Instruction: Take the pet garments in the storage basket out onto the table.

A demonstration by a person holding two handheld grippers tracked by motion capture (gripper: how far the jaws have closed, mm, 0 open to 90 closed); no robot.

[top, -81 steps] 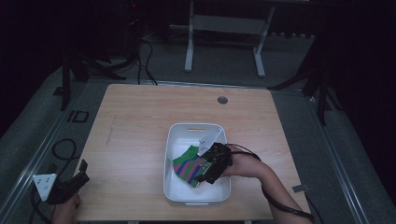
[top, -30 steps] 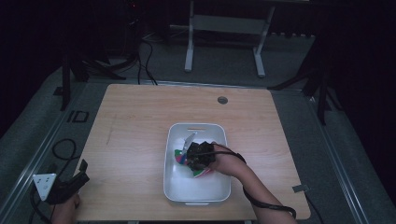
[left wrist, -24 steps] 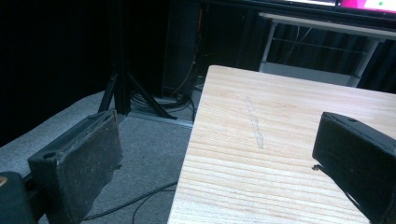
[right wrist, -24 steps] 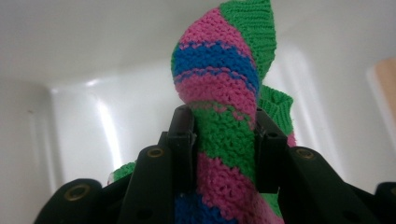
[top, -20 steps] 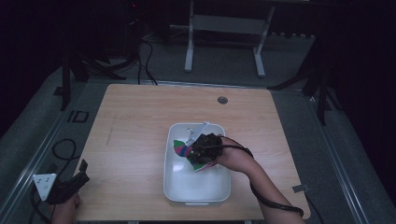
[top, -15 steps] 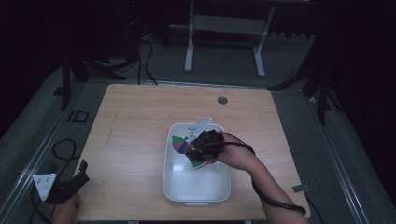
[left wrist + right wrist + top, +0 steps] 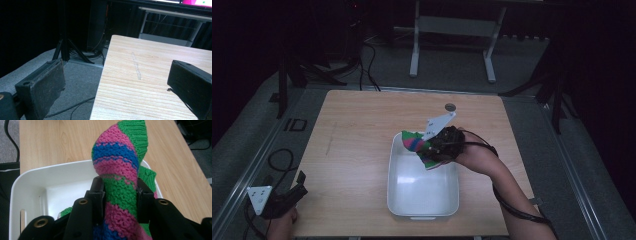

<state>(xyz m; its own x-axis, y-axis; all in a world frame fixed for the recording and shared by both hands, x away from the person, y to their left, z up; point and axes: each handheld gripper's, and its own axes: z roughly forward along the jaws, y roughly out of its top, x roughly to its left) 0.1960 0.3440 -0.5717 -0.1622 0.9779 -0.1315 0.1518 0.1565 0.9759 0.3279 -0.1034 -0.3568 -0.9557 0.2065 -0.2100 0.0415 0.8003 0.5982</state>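
High view: right gripper (image 7: 433,148), frame centre, pinches a striped sock (image 7: 417,146) over the white bin (image 7: 422,197)'s far end; left gripper (image 7: 287,196) waits lower left.
Left gripper view: jaws wide, empty.
Right gripper view: sock (image 7: 119,173) clamped, long axis running up-frame.

High view dim overall; room beyond the table (image 7: 362,130) nearly black, floor grey and murky; light falls from above onto the tabletop, brightest on the white bin (image 7: 422,195), no hard glare; slight softness, fine detail lost in dark corners. Left gripper view: bkgd black at top left, wood grain sharp in the middle, near jaws soft and a bit noisy; faint sheen on the wood. Right gripper view well lit, even; knitted cloth (image 7: 120,170) crisp, stitches clear; bottom edge jaws slightly blurred; soft shadows inside the bin.
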